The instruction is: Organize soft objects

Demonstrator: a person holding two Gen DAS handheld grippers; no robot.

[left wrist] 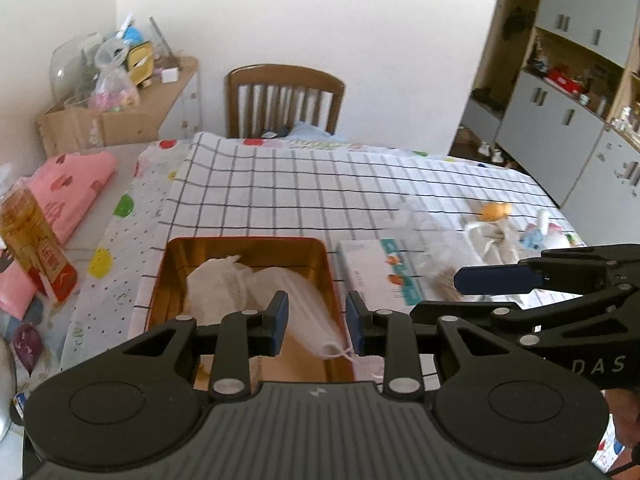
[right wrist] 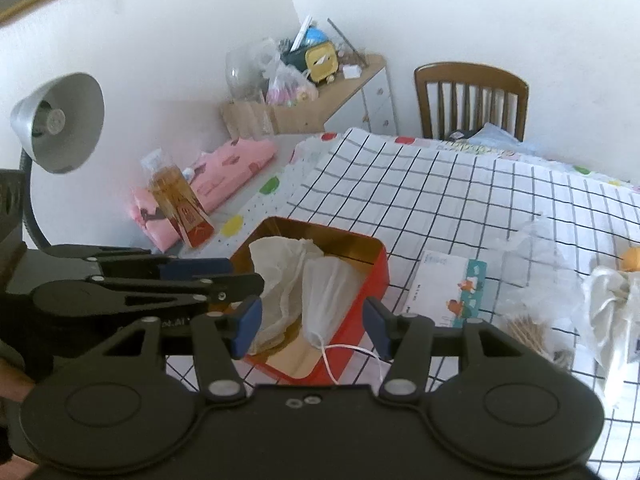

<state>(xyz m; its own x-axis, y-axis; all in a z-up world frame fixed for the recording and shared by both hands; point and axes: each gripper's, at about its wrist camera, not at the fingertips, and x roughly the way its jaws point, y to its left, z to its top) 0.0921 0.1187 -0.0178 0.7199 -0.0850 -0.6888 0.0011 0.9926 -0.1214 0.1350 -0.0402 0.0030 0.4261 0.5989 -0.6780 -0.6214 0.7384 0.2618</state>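
A red tin [left wrist: 244, 246] [right wrist: 376, 268] with a gold inside stands on the checked tablecloth. Two white mesh drawstring bags [left wrist: 224, 284] [right wrist: 324, 292] lie in it, and one bag's cord [right wrist: 352, 347] hangs over the near wall. My left gripper [left wrist: 317, 322] hovers above the tin's near end, jaws a little apart, with nothing pressed between the pads. My right gripper [right wrist: 312, 324] hangs over the same tin, jaws wide and empty. Each gripper shows from the side in the other's view: the right one's blue pad [left wrist: 496, 280], and the left gripper [right wrist: 244, 274].
A tissue pack [left wrist: 376, 272] [right wrist: 448, 288] lies right of the tin, then a crumpled clear plastic bag [right wrist: 536, 264], an orange [left wrist: 494, 211] and a small soft toy [left wrist: 540, 232]. To the left are an oil bottle [left wrist: 28, 236], folded pink cloth [left wrist: 72, 188] and a desk lamp [right wrist: 60, 120]. A wooden chair [left wrist: 284, 96] stands behind the table.
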